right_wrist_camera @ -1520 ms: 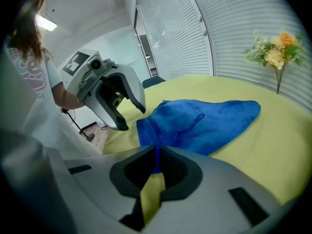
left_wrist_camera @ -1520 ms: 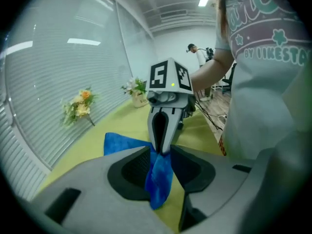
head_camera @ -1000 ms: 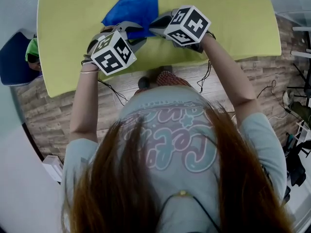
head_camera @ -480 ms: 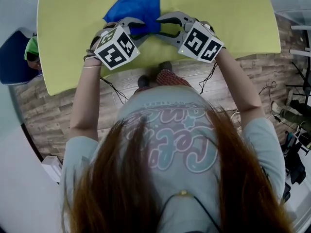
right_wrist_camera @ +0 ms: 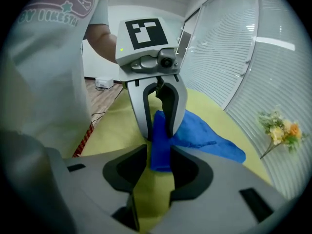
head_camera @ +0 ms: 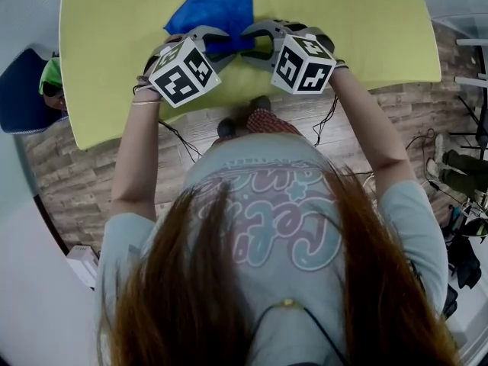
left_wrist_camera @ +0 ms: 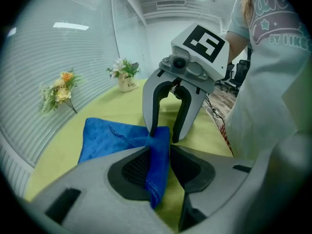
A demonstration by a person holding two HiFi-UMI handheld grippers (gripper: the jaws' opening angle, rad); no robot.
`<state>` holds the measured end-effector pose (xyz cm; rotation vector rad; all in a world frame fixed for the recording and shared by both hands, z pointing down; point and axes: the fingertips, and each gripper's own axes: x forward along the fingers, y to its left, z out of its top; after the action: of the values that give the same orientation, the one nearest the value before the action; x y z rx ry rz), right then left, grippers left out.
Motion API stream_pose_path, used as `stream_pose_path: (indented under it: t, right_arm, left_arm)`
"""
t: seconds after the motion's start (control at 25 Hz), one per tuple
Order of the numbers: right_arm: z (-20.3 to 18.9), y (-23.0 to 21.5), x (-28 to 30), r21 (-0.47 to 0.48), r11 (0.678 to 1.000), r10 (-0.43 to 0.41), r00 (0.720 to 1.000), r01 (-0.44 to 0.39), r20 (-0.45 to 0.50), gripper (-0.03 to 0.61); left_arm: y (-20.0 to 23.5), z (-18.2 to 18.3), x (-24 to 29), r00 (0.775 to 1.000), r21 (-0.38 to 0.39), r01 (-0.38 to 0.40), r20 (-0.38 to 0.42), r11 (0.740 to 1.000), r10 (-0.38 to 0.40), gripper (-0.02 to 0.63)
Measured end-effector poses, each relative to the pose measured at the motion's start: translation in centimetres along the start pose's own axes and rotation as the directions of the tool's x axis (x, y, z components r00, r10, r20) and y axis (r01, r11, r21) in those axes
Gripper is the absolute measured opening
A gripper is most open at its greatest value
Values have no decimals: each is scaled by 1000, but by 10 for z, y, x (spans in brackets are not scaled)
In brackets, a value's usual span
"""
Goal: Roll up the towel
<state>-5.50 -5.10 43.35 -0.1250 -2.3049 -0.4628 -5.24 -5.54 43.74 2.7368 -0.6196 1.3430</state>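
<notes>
A yellow-green table (head_camera: pixel 107 44) carries a blue towel (head_camera: pixel 217 6), its near edge bunched up between 2 grippers held side by side. The left gripper (left_wrist_camera: pixel 160 146) pinches that edge between its jaws. The right gripper (right_wrist_camera: pixel 158 146) has just been opening - its jaws stand spread around the same fold without clamping it.

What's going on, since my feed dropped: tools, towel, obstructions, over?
Left tool shut on blue towel, near edge. Right tool just opened, towel edge between its jaws. Nothing in the way.
</notes>
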Motion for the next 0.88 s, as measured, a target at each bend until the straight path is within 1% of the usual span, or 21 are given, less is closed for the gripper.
stream_pose_path:
  t: [0.16,0.32,0.36,0.4,0.52,0.72,0.88]
  right_arm:
    - [1,-2,2,-23,1000,-3,1000,4,3,143]
    - [1,-3,0,-32,999,-11,999,12,33,140]
    - [-1,-4,-2,-36,999,-23,999,25,39,135]
    - [-2,-5,-3,-43,998,-39,998,40,43,95]
    - [-4,-6,-5,-41,997,-59,996,62,64,87]
    - [-6,-5,-3,-57,997,-44,995,49,88,83]
    - [-6,-8,-6,-37,999,3,991,2,130,63]
  left_arm:
    - [-1,-4,-4,1000,20,-6,-8,1000,6,121]
    - [1,-7,-9,999,35,-21,-26,999,22,121]
    - [1,-7,-9,999,38,-25,-29,999,26,121]
    - [0,-7,-9,999,41,-29,-31,999,31,121]
    - [0,-9,-12,998,51,-48,-41,998,50,120]
    - [1,-15,-12,995,58,-84,-47,995,87,120]
    - [4,-15,-12,990,67,-134,-39,989,136,115]
